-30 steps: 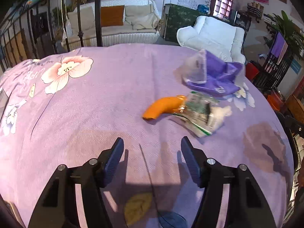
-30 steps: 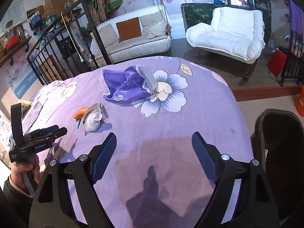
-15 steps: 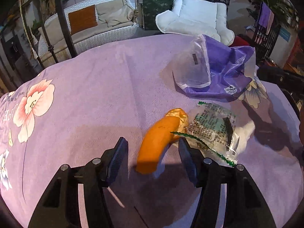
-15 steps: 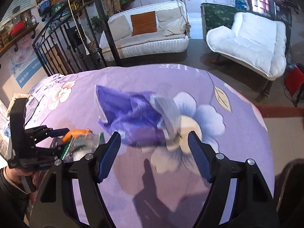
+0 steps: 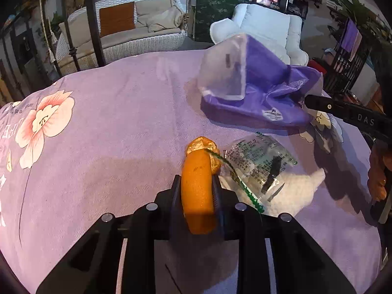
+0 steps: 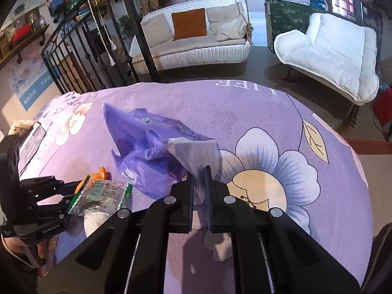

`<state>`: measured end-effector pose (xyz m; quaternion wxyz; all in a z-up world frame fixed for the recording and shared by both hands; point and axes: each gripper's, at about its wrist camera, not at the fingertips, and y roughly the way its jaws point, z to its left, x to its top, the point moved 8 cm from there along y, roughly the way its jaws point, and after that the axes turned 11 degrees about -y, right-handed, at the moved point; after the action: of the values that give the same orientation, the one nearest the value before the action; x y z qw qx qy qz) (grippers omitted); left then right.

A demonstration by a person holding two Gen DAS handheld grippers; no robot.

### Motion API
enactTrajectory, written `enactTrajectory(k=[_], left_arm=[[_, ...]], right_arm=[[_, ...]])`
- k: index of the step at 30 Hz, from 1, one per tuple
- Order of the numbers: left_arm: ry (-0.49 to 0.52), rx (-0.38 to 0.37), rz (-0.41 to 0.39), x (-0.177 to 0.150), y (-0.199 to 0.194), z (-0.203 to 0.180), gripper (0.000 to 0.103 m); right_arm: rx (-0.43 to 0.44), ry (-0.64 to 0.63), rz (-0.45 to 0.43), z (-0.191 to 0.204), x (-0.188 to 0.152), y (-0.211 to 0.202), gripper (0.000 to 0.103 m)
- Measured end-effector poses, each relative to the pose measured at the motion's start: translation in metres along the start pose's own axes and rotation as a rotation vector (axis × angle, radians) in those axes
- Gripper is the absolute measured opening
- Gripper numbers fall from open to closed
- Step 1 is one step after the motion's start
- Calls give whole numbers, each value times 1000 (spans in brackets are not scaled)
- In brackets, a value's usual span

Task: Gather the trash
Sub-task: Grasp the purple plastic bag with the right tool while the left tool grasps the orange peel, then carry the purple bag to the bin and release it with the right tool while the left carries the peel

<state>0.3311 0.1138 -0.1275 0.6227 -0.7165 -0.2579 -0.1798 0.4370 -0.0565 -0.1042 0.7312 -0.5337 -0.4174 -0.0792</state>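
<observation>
Your lilac flowered cloth (image 6: 245,112) covers the desk. On it, your right claw (image 6: 199,171) has just closed on the crumpled purple plastic bag (image 6: 137,147) by its pale flap. Your left claw (image 5: 196,183) has just closed around the curved orange peel (image 5: 197,183), touching the clear printed wrapper (image 5: 259,159).

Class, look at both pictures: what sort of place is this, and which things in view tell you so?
Probably a home lounge or guesthouse sitting room: a wicker swing sofa with cushions, a white padded armchair, and in front a surface under a purple flowered cloth with litter on it.
</observation>
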Motion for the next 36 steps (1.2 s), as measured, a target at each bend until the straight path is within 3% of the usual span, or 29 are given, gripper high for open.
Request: enactTrajectory(k=[8, 15, 24, 36], left_arm=[[-113, 35, -64, -11, -32, 23, 24], [-173, -8, -142, -31, -71, 16, 24], [-185, -100, -184, -53, -101, -18, 24], [-75, -218, -179, -77, -112, -95, 24]], right_arm=[[-9, 26, -36, 7, -12, -28, 8], [-15, 75, -55, 10, -33, -68, 8], [-74, 129, -76, -1, -73, -119, 8], [-145, 204, -131, -25, -123, -181, 8]])
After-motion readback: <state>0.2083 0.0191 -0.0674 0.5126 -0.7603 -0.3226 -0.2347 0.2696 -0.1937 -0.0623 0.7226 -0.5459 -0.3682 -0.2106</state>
